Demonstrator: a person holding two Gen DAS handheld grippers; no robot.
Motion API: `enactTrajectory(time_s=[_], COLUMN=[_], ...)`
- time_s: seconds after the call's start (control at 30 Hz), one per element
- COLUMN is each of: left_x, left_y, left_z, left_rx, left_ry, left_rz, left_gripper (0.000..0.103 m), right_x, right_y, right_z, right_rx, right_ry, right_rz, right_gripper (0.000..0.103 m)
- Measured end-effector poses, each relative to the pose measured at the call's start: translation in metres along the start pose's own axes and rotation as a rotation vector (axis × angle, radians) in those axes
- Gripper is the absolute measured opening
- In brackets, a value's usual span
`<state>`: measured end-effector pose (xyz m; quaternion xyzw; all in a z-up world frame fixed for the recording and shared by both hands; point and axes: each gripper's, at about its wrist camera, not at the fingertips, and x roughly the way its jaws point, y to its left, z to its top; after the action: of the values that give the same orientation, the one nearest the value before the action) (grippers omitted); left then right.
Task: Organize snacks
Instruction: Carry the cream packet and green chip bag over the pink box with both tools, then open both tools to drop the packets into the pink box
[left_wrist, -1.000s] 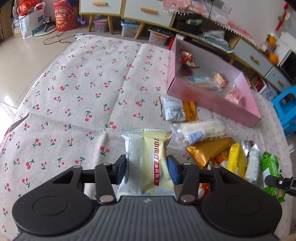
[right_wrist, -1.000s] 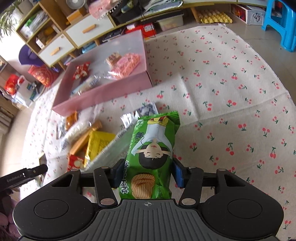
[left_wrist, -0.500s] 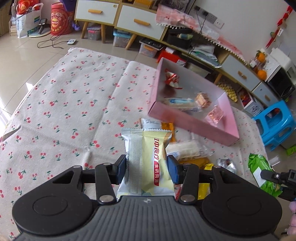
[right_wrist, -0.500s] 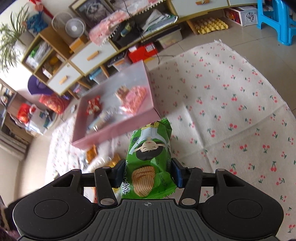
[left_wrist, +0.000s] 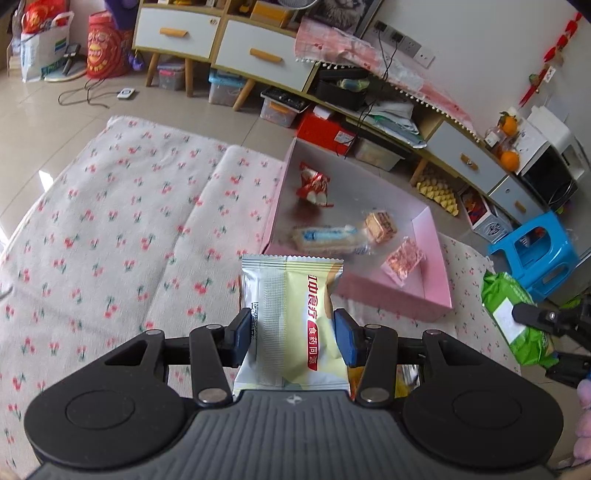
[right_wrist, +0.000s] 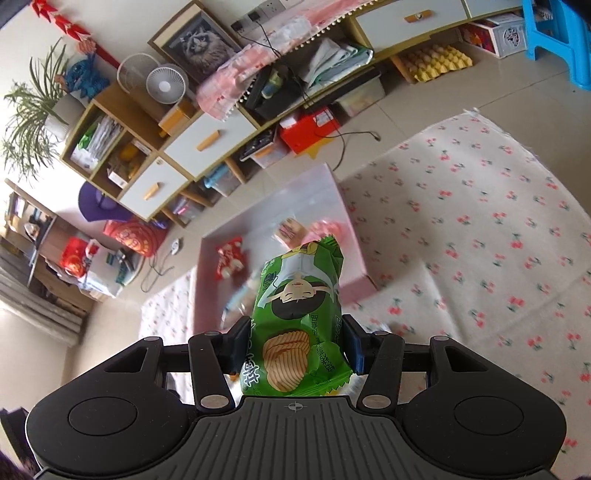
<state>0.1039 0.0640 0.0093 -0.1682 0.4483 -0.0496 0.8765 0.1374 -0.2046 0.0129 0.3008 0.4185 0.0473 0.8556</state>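
Two grippers clamp packets: left gripper (left_wrist: 291, 338) pale-yellow packet (left_wrist: 291, 325), red Chinese lettering; right gripper (right_wrist: 293, 341) green crisp packet (right_wrist: 301, 325).

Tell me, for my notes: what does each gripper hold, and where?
Left gripper: pale yellow packet, by its side edges. Right gripper: green chip bag, likewise.

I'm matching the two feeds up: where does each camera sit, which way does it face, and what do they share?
Left wrist: on the left gripper, looking down past its pale yellow packet at the pink box; the right gripper's finger shows at the right edge.
Right wrist: on the right gripper, facing the box over its green chip bag.
Shared: box, cherry-print cloth, cabinet.
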Motion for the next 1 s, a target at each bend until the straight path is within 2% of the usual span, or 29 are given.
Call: enactTrajectory(time_s=[0.3,0.57,0.73,1.0], left_x=[0.033,0.084,0.106,0.126], left_y=[-0.021,-0.048,-0.059,-0.066], left_z=[0.032,0.057,0.065,0.066], left_rx=[0.057,0.156,0.189,0.251], left_ry=[-0.055,-0.081,-0.091,-0.087], left_rz=[-0.037,-0.075,-0.094,-0.044], left_gripper=[0.043,0.043,0.043,0.044], right_x=[0.042,0.095,0.117,0.135], right_y=[0.015,0.004,-0.002,-0.003], right_z=[0.031,0.035,0.042,0.042], right_rx=[-0.005,-0.001,-0.012,-0.043], right_ry=[-0.014,0.022,0.008,0.031], right_rz=[0.024,-0.001,-0.008,-0.008], right_gripper=[0.05,0.05,0.051,0.051])
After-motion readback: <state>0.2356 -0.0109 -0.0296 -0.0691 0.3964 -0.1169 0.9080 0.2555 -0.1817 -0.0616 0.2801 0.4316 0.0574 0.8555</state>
